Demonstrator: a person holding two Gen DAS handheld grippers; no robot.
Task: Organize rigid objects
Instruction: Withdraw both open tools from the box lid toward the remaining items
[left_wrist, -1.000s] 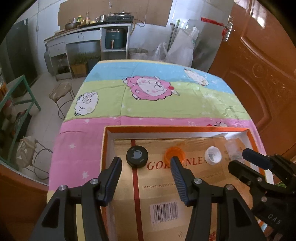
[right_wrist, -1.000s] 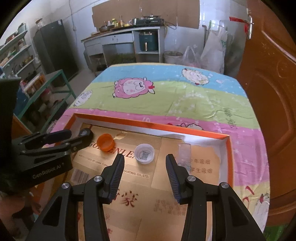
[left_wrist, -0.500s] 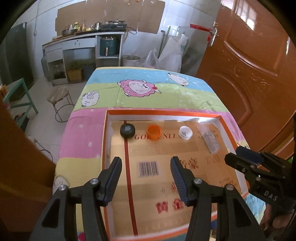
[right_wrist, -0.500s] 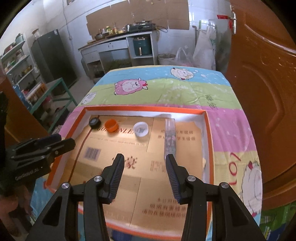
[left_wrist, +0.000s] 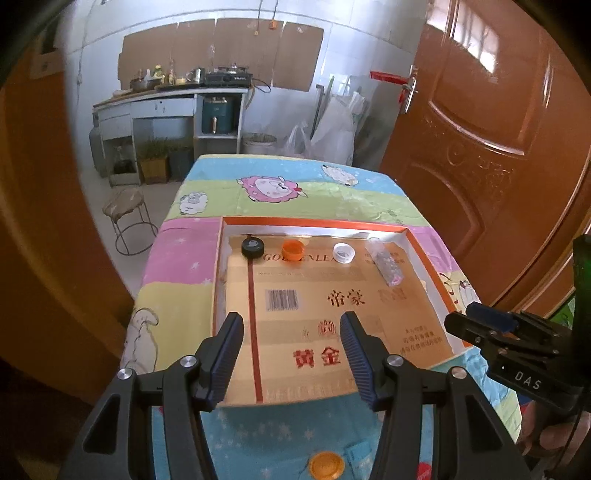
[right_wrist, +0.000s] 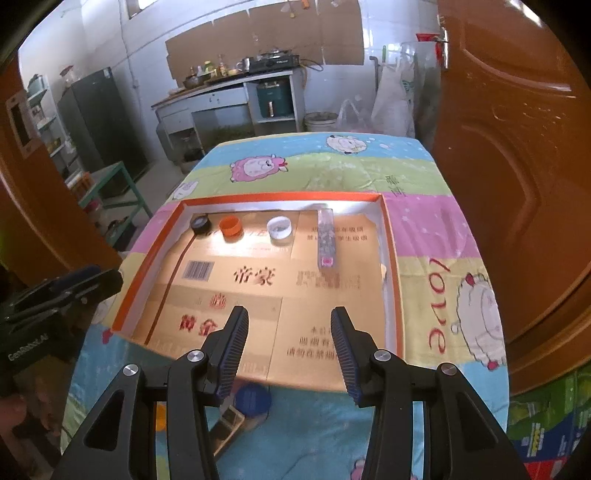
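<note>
An orange-rimmed box tray (left_wrist: 314, 222) (right_wrist: 389, 236) lined with gold cardboard lies on the table. At its far end stand a black cap (left_wrist: 253, 246) (right_wrist: 200, 223), an orange cap (left_wrist: 292, 250) (right_wrist: 230, 226), a white cap (left_wrist: 344, 253) (right_wrist: 279, 228) and a clear plastic case (left_wrist: 387, 266) (right_wrist: 326, 240). My left gripper (left_wrist: 291, 356) is open and empty above the tray's near edge. My right gripper (right_wrist: 288, 350) is open and empty there too. On the cloth in front of the tray lie an orange lid (left_wrist: 327, 465), a blue lid (right_wrist: 253, 398) and a small box (right_wrist: 227, 424).
The table carries a cartoon sheep cloth (left_wrist: 273, 188). A brown door (left_wrist: 480, 147) stands close on the right. A stool (left_wrist: 127, 218) stands left of the table. A kitchen counter (left_wrist: 166, 99) is at the back wall.
Both grippers have drawn back and up from the tray's far end. The whole tray and the loose items in front of it have come into view. Both grippers stay open.
</note>
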